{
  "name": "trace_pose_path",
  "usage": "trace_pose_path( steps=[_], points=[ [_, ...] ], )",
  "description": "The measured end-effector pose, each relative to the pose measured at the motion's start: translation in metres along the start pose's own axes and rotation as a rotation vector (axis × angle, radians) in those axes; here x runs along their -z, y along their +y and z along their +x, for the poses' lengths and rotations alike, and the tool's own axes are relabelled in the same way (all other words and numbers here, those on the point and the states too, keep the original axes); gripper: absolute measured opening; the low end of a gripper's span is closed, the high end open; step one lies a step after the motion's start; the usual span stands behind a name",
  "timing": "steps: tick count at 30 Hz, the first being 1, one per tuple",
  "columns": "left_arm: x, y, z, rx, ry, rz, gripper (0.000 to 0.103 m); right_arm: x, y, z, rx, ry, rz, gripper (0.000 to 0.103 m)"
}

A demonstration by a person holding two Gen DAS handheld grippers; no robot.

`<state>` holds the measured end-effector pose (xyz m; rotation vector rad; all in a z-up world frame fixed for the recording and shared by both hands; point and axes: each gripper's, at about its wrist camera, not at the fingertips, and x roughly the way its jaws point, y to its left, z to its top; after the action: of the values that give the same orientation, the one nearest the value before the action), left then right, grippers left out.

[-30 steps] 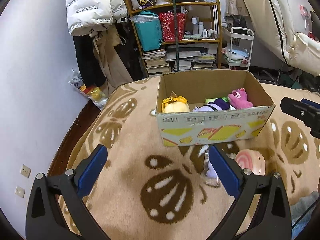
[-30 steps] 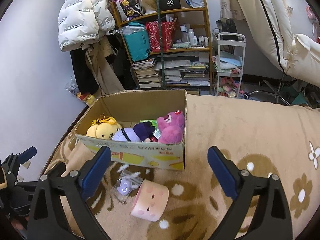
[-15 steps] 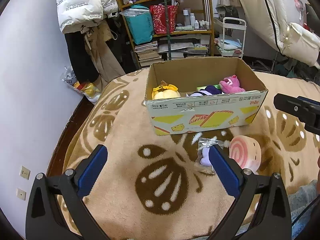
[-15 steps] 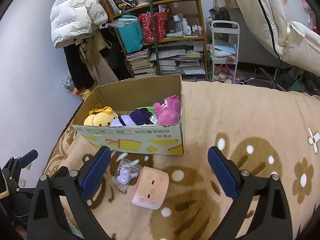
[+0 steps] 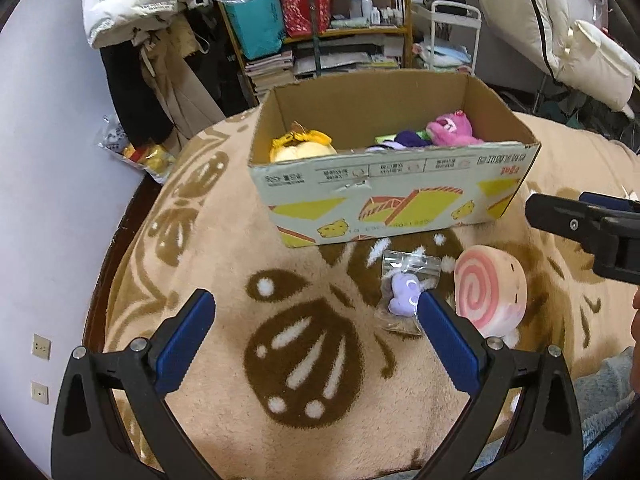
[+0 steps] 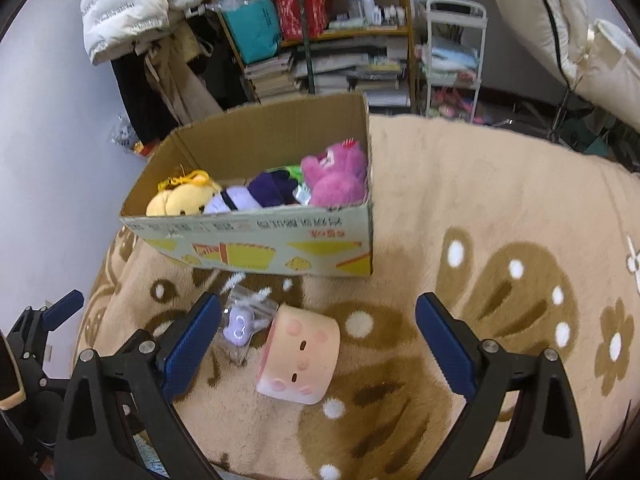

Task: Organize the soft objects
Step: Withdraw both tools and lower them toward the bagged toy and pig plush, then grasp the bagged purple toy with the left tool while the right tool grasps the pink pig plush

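Note:
A cardboard box [image 5: 384,196] [image 6: 256,248] stands on the tan blanket and holds a yellow plush [image 5: 300,148] [image 6: 180,202], a purple and white plush [image 6: 256,196] and a pink plush [image 5: 450,130] [image 6: 334,178]. In front of the box lie a pink swirl-roll plush [image 5: 490,294] [image 6: 298,354] and a small purple toy in a clear bag [image 5: 406,292] [image 6: 240,326]. My left gripper [image 5: 314,326] is open above the blanket, left of the bagged toy. Wide open as well, my right gripper [image 6: 318,336] hovers over the roll plush, which lies between its fingers without touching them.
The tan blanket [image 6: 500,208] with brown shapes covers a bed. A white wall [image 5: 48,160] is close on the left. Behind stand a cluttered shelf [image 5: 320,32], hanging coats [image 5: 132,8] and a white trolley [image 6: 454,60]. The right gripper's side shows in the left wrist view [image 5: 592,228].
Both grippers have pulled back and risen a little, so the box sits farther off and the roll plush and bagged toy now show fully. Nothing was grasped.

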<state>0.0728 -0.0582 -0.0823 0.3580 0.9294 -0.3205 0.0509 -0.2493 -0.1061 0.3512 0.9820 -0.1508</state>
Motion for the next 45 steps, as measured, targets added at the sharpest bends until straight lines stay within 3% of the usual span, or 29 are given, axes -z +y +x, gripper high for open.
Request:
trace_pose_path(
  steps=[13, 24, 35, 37, 42, 45],
  points=[
    [0.0, -0.017, 0.029, 0.04, 0.073, 0.063, 0.1, 0.0, 0.009, 0.031, -0.011, 0.112, -0.013, 0.102],
    [-0.002, -0.024, 0.055, 0.08, 0.138, 0.066, 0.1, 0.005, -0.004, 0.059, -0.031, 0.223, 0.082, 0.102],
    [0.002, -0.037, 0.069, 0.112, 0.19, 0.104, 0.1, 0.01, -0.002, 0.077, 0.005, 0.287, 0.074, 0.101],
    [0.003, -0.038, 0.072, 0.121, 0.2, 0.103, 0.1, 0.011, -0.002, 0.078, 0.004, 0.302, 0.073, 0.096],
    [0.006, -0.039, 0.079, 0.131, 0.22, 0.104, 0.1, 0.014, 0.0, 0.081, -0.018, 0.325, 0.061, 0.064],
    [0.006, -0.04, 0.082, 0.107, 0.209, 0.102, 0.1, 0.014, 0.006, 0.077, -0.011, 0.309, 0.038, 0.054]
  ],
)
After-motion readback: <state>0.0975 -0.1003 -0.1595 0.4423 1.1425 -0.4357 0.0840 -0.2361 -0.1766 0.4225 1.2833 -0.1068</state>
